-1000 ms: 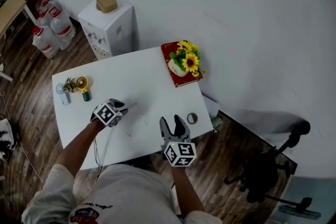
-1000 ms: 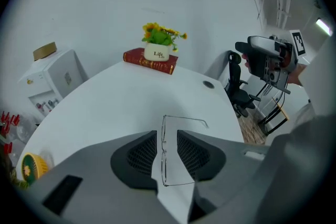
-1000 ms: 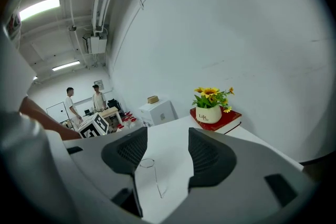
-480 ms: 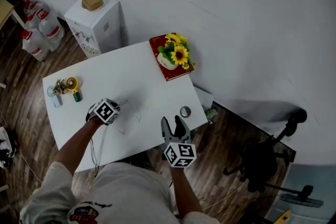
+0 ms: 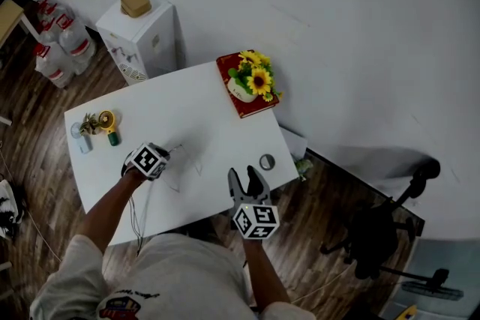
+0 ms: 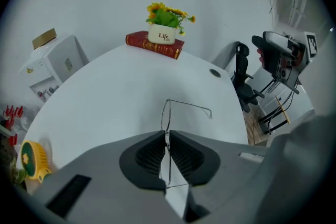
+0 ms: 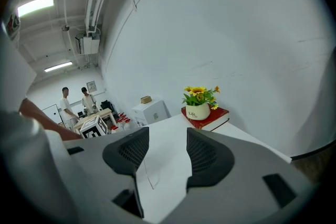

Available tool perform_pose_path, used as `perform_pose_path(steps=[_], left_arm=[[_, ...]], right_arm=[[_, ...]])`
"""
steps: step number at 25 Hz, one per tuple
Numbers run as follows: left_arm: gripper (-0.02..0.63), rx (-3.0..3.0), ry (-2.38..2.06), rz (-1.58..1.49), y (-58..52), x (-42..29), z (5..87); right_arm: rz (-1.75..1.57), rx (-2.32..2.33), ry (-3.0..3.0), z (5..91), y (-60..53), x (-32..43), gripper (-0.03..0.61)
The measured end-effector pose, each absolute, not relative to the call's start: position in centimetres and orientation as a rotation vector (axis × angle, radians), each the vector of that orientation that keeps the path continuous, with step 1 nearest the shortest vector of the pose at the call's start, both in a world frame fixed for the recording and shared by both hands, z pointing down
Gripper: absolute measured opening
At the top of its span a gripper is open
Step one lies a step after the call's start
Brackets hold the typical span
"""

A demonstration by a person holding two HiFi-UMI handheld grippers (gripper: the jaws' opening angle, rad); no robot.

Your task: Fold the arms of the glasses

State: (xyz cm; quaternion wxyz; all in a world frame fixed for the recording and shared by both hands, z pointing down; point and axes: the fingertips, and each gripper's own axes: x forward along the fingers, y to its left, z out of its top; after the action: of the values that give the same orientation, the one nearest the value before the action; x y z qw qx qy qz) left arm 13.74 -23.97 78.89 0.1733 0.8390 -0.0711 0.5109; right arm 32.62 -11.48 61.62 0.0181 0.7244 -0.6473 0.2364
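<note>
The left gripper's [image 6: 167,136] jaws are pressed together on the glasses [image 6: 165,114], pinching the thin wire front edge-on between the ribbed pads. One arm [image 6: 190,105] of the glasses sticks out sideways past the jaws, plainly unfolded. The other arm is hard to pick out in the left gripper view; a thin wire low in the gap may be it, but I can't be sure. The glasses sit over the middle of the white table [image 6: 105,92], and I can't tell whether they touch it or hang just above.

The right gripper [image 7: 167,152] is near the table's front edge, well apart from the glasses. Its jaws stand wide and are closing, with nothing between the pads. Only bare tabletop and a faint line of wire show beyond the gap.

Further out, a red book [image 6: 155,43] with a flower pot [image 6: 161,35] on it lies at the far corner. A small yellow fan [image 6: 29,157] stands at the left end.

The folding looks not yet begun. The main risk is the grip itself: a hard pinch on such fine wire could bend the front. A sideways push on the arm could also make the glasses twist or slip in the pads. The right gripper might miss so thin an arm, or catch it too near the tip and spring it.
</note>
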Motion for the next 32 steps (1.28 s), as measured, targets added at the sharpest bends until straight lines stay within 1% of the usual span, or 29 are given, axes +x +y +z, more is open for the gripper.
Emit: perform_pose_path(steps=[10,14,18,21,24,27,32], left_arm=[[0.023,2.34,-0.297,1.192,-24.5,9.7,74.3],[0.023,2.383,-0.335,1.155,-24.6,7.3,71.6],[0.023,2.414,-0.364,1.15,-24.2,4.7,69.1],[0.023,2.432,-0.368,1.148,-23.7,3.0,67.2],[0.023,2.444,-0.369,1.161,-23.2,1.5,65.8],[0.023,2.454,-0.379,1.163,-22.8,0.5,65.0],[0.023,2.446,-0.403,1.171,-22.0,-0.8,64.3]], right_arm=[[0.755,2.096,-2.172,61.2,-14.2,28.1,0.21],[0.813,1.989,-2.266,61.5,-16.0,25.3,0.21],[0.98,1.807,-2.399,61.9,-17.9,21.7,0.211],[1.211,1.544,-2.506,62.4,-18.5,17.9,0.218],[1.37,1.288,-2.553,62.7,-18.3,14.6,0.204],[1.403,1.114,-2.554,63.3,-17.6,12.5,0.157],[1.413,0.92,-2.555,63.4,-16.5,10.1,0.12]])
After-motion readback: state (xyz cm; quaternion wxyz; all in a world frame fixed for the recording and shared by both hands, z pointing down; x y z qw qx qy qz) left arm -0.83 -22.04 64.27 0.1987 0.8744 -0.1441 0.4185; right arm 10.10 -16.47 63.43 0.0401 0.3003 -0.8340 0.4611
